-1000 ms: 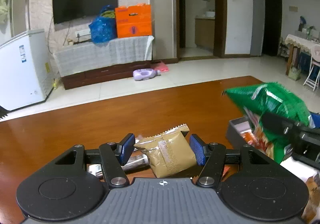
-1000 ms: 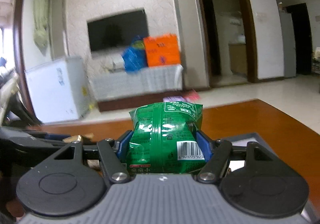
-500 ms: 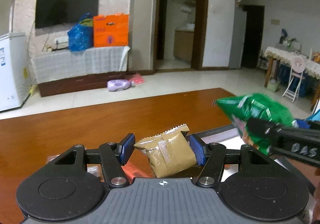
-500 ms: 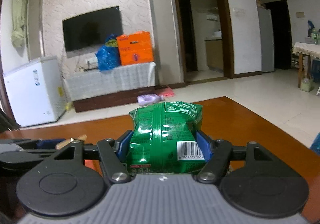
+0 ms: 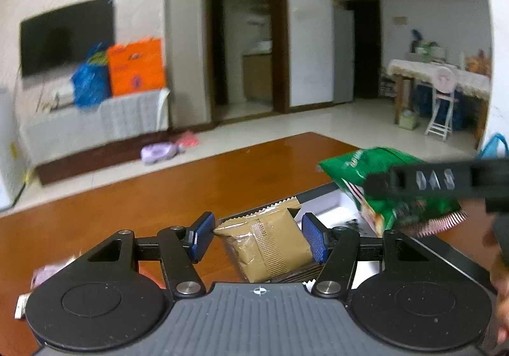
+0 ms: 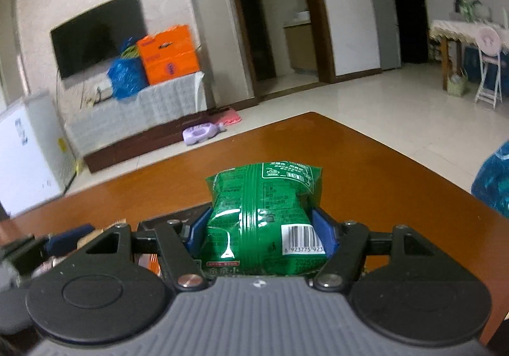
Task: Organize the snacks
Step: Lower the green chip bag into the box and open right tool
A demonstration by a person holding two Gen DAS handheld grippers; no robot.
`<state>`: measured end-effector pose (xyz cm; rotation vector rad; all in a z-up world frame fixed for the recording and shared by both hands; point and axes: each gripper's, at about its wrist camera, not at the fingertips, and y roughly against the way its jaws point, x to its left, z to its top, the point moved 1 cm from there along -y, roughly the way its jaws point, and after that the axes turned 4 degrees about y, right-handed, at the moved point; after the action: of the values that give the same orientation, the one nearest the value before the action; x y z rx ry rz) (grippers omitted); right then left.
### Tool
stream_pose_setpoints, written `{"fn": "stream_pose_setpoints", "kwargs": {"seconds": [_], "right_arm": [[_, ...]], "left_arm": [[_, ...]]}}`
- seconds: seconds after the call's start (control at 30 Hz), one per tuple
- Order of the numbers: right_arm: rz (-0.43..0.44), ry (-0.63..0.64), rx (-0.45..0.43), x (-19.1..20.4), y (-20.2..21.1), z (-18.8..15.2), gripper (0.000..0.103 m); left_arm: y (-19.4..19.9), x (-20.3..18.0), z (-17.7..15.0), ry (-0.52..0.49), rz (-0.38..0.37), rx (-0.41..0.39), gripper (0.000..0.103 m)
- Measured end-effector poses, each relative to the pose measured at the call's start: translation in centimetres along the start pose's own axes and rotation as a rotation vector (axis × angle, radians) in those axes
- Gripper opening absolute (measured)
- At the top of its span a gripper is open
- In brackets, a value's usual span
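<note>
I'm working over a brown table (image 5: 191, 193), and at its right end sits a dark-rimmed tray (image 5: 445, 247) with a white floor, which I take to be where the snacks go.

My right gripper (image 6: 259, 235) is clamped on a green bag (image 6: 264, 212), both blue pads pressed into its sides low on the pack, near the barcode. In the left view that bag hangs over the tray, clear of the floor, tilted with its crimped end down. It looks puffed with air and light, its foil slick and soft; the sides dent under the pads. I judge a grip across the belly could slide or crush what is inside, so I would keep the squeeze gentle, and a hold nearer a crimped seam would be safer.

My left gripper (image 5: 257, 236) has a tan packet (image 5: 270, 244) between its pads. The right pad touches the packet's edge; at the left pad I see a small gap, so I cannot tell whether the jaws actually hold it. The packet sits at the tray's near-left edge, partly over the rim. It looks flat, light and fairly stiff, best pinched across its narrow width.

Smaller wrappers (image 5: 44, 273) lie on the table at far left, too blurred to name.
</note>
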<state>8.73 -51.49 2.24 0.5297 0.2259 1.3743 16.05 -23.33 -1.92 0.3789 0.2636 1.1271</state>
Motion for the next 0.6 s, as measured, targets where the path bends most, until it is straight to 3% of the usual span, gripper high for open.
{"fn": "stream_pose_setpoints", "kwargs": {"seconds": [0.1,0.27,0.6], "right_arm": [[0.025,-0.072,0.002,-1.1,-0.6,0.4,0.068],[0.08,-0.04,0.027,-0.2,-1.4,0.1,0.068],[0.067,-0.101,-0.016,-0.4,-2.4,0.5,0.068]], "left_arm": [[-0.1,-1.7,-0.7,-0.047,-0.029,0.004,0.06],[-0.2,-4.2,-2.0,-0.143,-0.037,-0.002,0.06],[-0.3,-5.9,-3.6,-0.245,-0.075,0.019,0.06]]}}
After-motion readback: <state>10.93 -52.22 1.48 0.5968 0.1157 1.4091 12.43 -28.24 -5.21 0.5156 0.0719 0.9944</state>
